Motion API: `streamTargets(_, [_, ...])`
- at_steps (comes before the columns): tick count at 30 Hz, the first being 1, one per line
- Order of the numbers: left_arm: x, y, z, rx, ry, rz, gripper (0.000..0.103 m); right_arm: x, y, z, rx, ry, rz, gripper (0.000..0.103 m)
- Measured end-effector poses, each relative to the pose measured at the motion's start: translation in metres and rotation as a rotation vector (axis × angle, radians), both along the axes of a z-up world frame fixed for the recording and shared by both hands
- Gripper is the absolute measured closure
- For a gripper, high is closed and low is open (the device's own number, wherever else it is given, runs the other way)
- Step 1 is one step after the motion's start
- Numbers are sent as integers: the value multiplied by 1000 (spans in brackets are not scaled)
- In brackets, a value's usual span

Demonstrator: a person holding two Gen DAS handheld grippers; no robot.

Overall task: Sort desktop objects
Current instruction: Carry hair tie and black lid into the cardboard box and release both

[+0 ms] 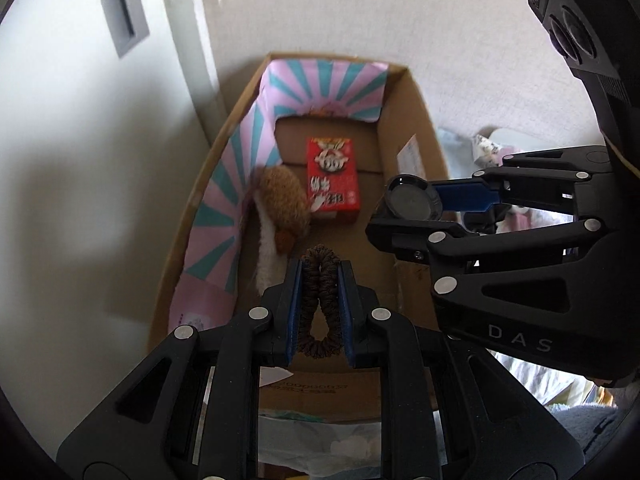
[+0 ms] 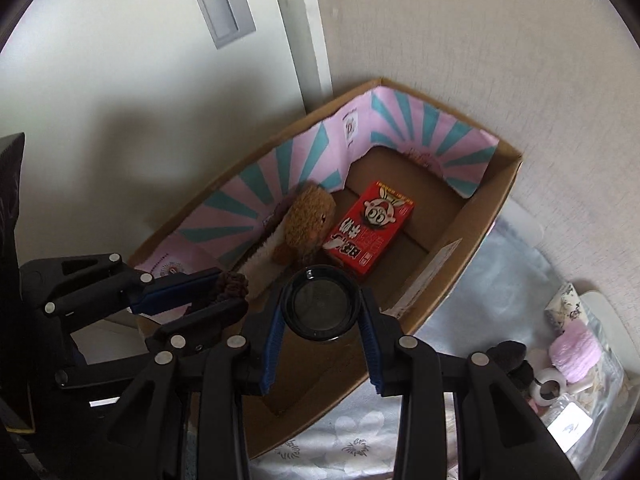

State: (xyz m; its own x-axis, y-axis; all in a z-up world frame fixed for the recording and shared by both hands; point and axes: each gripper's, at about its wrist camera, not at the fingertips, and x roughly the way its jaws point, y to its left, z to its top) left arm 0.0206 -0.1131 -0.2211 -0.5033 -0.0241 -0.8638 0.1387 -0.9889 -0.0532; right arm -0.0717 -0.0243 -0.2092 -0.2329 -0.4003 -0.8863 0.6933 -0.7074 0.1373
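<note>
"DAS"-marked right gripper (image 1: pixel 416 216), clamped lid (image 1: pixel 414 199)

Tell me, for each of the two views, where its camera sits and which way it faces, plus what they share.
Left wrist: on the left gripper, looking along its fingers down into the cardboard box; its jaws pinch a brown hair scrunchie, and the right gripper enters from the right.
Right wrist: on the right gripper, looking down into the box from its right side; it holds a round black container, with the left gripper at left.
Shared: red box, plush toy, both grippers.
</note>
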Motion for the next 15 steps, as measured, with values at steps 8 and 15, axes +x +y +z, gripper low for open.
streamTargets(8, [-1, 2, -6, -9, 5, -12, 24, -12, -4, -12, 30, -48, -13, 65])
streamTargets(15, [3, 1, 6, -10, 44, -24, 0, -19, 3, 9, -51, -31, -91, 30])
